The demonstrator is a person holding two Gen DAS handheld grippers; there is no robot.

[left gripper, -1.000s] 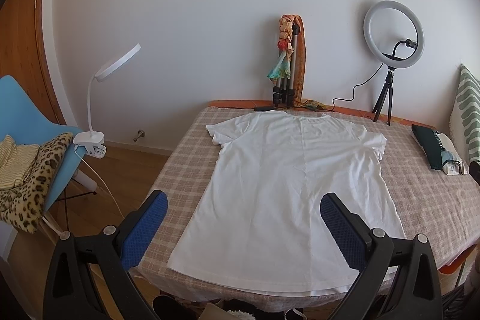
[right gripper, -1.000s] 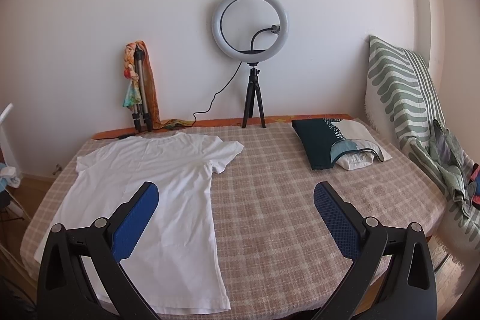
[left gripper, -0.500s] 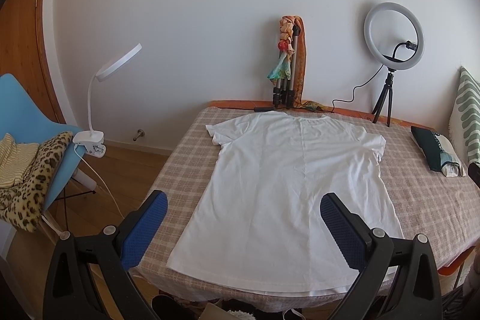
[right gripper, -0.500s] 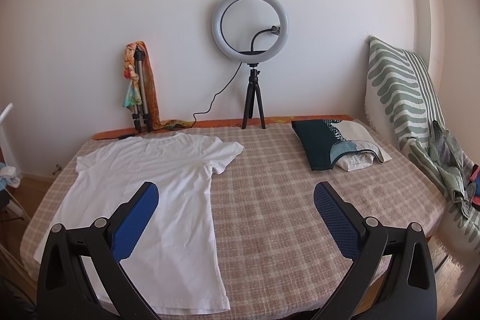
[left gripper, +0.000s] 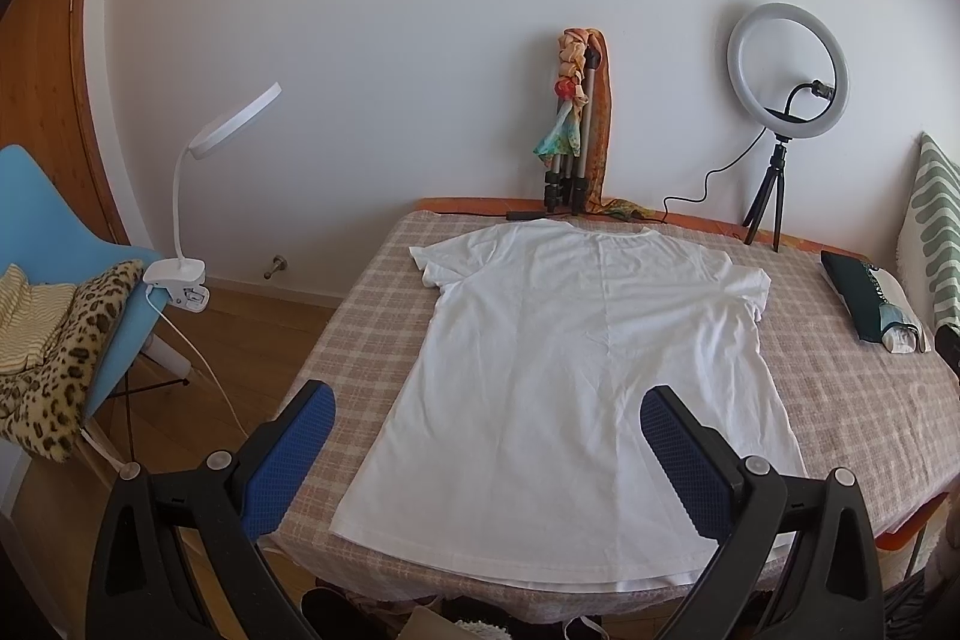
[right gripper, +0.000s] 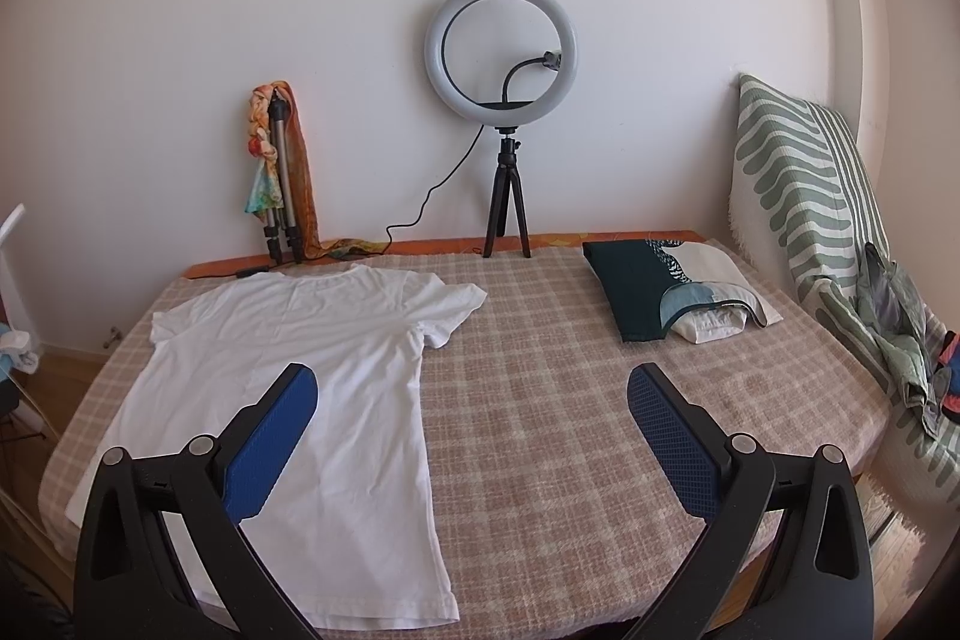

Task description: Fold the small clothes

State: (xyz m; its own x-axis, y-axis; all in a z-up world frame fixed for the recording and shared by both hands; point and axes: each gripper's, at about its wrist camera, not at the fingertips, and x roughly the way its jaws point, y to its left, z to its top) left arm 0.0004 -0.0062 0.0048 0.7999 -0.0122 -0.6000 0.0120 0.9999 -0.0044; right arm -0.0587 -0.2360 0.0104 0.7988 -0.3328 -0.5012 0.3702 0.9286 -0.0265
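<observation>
The shirt (left gripper: 576, 388) lies flat at the left of the bench (right gripper: 570, 400), collar far, hem near, untouched, so both spread, empty claws, left (left gripper: 486, 436) and right (right gripper: 471, 421), should pinch hem corners squarely before folding evenly.

A plain white cotton short-sleeved T-shirt (left gripper: 576, 376) (right gripper: 312, 382) lies spread flat and unfolded, hem nearest, collar toward the wall.

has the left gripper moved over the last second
Yes, slightly. In the left wrist view the ring light and white t-shirt have crept up and left in frame, so the left gripper has shifted slightly, probably turning right and down. Jaws wide open.
</observation>
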